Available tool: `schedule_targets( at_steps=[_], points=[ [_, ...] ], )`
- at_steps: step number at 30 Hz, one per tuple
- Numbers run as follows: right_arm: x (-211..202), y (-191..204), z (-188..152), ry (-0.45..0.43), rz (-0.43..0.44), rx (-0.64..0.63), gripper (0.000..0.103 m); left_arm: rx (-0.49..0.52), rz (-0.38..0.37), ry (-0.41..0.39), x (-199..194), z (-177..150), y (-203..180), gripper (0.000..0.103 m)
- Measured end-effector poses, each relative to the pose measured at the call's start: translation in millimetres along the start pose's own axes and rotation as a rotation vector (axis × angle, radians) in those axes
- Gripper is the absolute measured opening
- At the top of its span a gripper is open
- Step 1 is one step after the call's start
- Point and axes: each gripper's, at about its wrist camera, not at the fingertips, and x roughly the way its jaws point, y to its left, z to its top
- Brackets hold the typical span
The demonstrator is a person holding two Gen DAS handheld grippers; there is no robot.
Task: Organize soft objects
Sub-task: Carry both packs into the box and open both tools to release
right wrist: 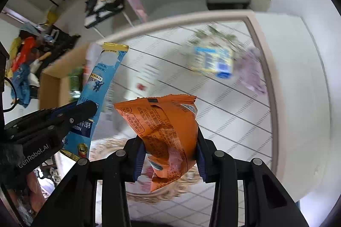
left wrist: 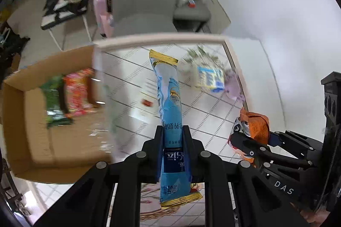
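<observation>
With your left gripper clamping the blue stick and right gripper the orange packet, carry both level over the box before releasing.

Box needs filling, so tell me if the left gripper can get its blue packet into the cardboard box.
Probably yes. The left gripper is shut on the blue packet, and the cardboard box sits open-topped to its left, with bare floor beside the packets inside.
</observation>
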Motion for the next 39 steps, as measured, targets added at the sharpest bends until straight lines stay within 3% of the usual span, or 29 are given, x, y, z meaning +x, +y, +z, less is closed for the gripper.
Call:
schedule_targets(
  at_steps=[6, 11, 16, 21, 26, 29, 31, 32, 35, 39],
  points=[
    [3, 94, 9, -0.014, 0.048, -0.046, 0.043, -0.055, 0.053, -0.070, -56, 2, 84, 0.014],
    [32, 166, 13, 0.017, 0.054, -0.071, 0.043, -0.113, 0.111, -0.072, -68, 0, 163, 0.014],
    [86, 218, 11, 0.083, 0.023, -0.075, 0.043, -0.166, 0.156, -0.034, -51, -1, 234, 0.014],
    [148, 235, 10, 0.139, -0.045, -0.072, 0.043, -0.185, 0.180, 0.038, -5, 10, 289, 0.014],
    [191, 237, 6, 0.179, -0.127, -0.090, 0.043, -0.180, 0.176, 0.129, 39, 16, 314, 0.014],
    [206, 235, 7, 0.192, -0.148, -0.088, 0.044, -0.186, 0.219, 0.190, 57, 15, 321, 0.018],
    [211, 234, 6, 0.204, -0.150, -0.082, 0.046, -0.221, 0.234, 0.231, 65, 15, 326, 0.029],
    [211, 235, 6, 0.204, -0.144, -0.089, 0.050, -0.240, 0.217, 0.234, 65, 14, 328, 0.029],
    [202, 237, 8, 0.182, -0.124, -0.075, 0.080, -0.269, 0.207, 0.231, 60, 12, 330, 0.034],
    [189, 239, 9, 0.180, -0.110, -0.072, 0.081, -0.280, 0.208, 0.210, 44, 5, 327, 0.042]
  ],
)
